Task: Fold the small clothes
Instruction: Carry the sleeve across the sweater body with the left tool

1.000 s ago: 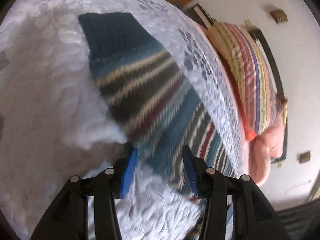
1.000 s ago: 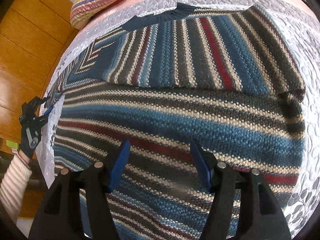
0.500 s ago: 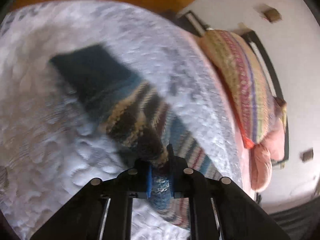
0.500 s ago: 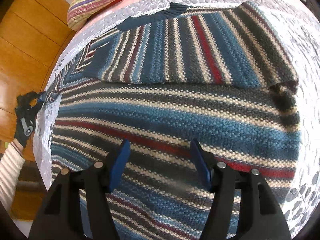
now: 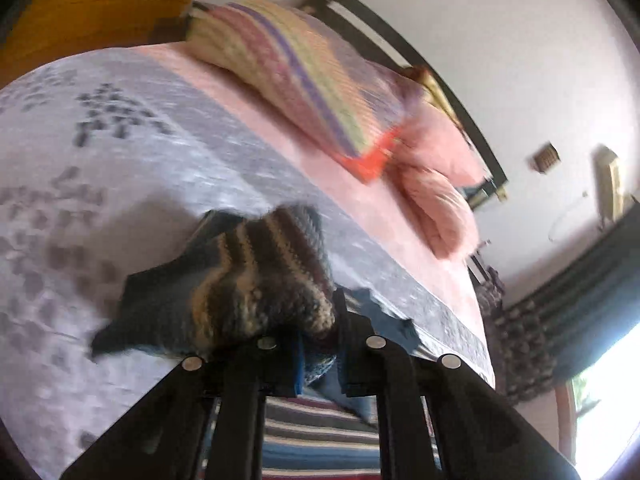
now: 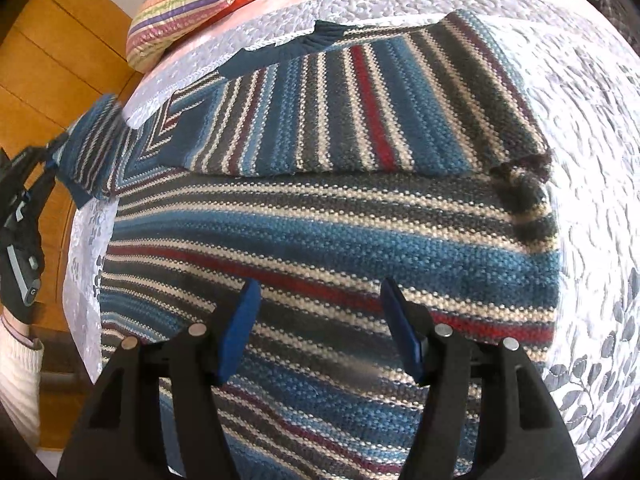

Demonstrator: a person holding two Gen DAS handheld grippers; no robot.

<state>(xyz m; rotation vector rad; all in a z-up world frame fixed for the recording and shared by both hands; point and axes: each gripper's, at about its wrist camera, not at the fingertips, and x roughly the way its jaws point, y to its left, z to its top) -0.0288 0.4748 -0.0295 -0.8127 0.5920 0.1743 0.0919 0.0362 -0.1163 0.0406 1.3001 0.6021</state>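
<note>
Left wrist view first: my left tool is clenched on the sleeve of the striped sweater, the knit bunched up between the blue pads and humped over the fingers toward 11 o'clock. I hold it pinched near the cuff end and lifted off the bed, I judge, so the sleeve can be carried across onto the body of the garment; raised like this it will not drag on the quilted cover. Beyond the bunch, at 1 o'clock, the striped pillow and a pink cushion lie at the head of the bed, well apart from the work. Below the fingers, at 6 o'clock, a strip of the sweater's body shows.

Right wrist view: my right tool is released, its pads spread wide and hovering over the lower body of the sweater, gripping nothing. I take it that it waits there to steady or smooth the cloth when the sleeve lands. From it, the sweater fills the picture toward 12 o'clock, lying flat on the bed with its other sleeve folded across the chest. At 9 to 10 o'clock the left tool holds the raised sleeve at the bed's edge, a gloved hand and pale cuff behind it.
</note>
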